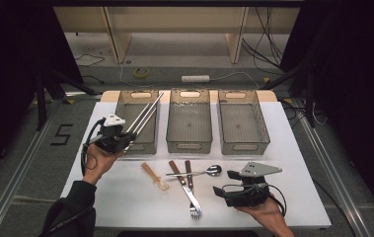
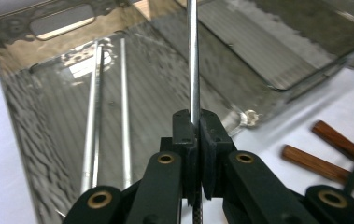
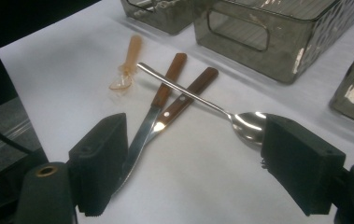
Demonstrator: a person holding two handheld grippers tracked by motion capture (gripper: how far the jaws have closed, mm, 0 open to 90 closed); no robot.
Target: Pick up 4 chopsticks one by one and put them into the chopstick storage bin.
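Between left tongs: metal chopsticks.

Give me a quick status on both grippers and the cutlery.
Left gripper shut on metal chopsticks, over the left clear bin. Right gripper open, empty, above the steel spoon. Nothing blocking the bin.

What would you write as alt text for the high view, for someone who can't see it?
The left gripper holds metal chopsticks slanted over the leftmost of three clear bins on a white table. The right gripper rests open near a steel spoon, two wooden-handled utensils and a small translucent spoon.
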